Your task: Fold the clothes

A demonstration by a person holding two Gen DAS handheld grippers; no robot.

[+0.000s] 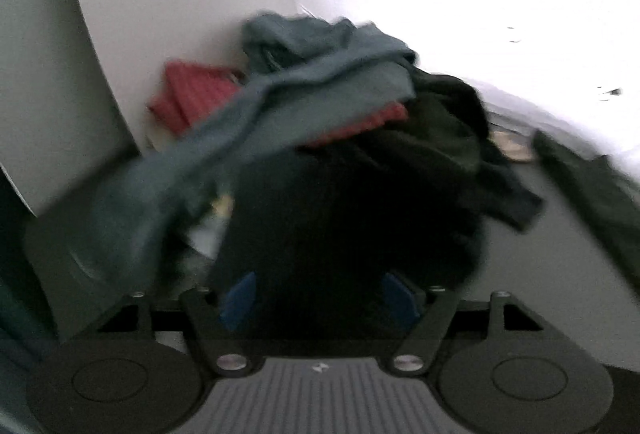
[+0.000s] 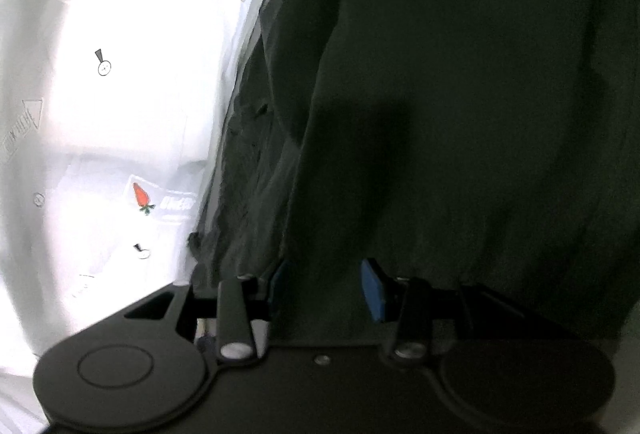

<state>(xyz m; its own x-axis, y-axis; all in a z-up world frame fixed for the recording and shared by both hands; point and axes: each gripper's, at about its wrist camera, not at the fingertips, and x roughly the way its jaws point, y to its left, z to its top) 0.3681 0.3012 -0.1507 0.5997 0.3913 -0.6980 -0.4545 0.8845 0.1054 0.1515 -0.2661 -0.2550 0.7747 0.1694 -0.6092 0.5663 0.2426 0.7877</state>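
Observation:
The left wrist view is blurred. It shows a heap of clothes: a grey-blue garment [image 1: 304, 89] on top, a red ribbed one [image 1: 188, 93] behind it and a dark green one [image 1: 448, 129] to the right. Black cloth [image 1: 320, 226] lies just ahead of my left gripper [image 1: 318, 298]. Its blue pads [image 1: 240, 298] stand wide apart and open, and whether any cloth touches them is too dark to tell. In the right wrist view my right gripper [image 2: 326, 286] is shut on a dark green garment [image 2: 460, 113]. The garment hangs up in front of the camera and fills most of the view.
A white sheet printed with strawberries [image 2: 120, 121] lies left of the held garment and, in the left wrist view, the white sheet [image 1: 480, 1] lies behind the heap. A pale panel [image 1: 132, 1] stands at the heap's left. A grey surface [image 1: 552, 274] shows at the right.

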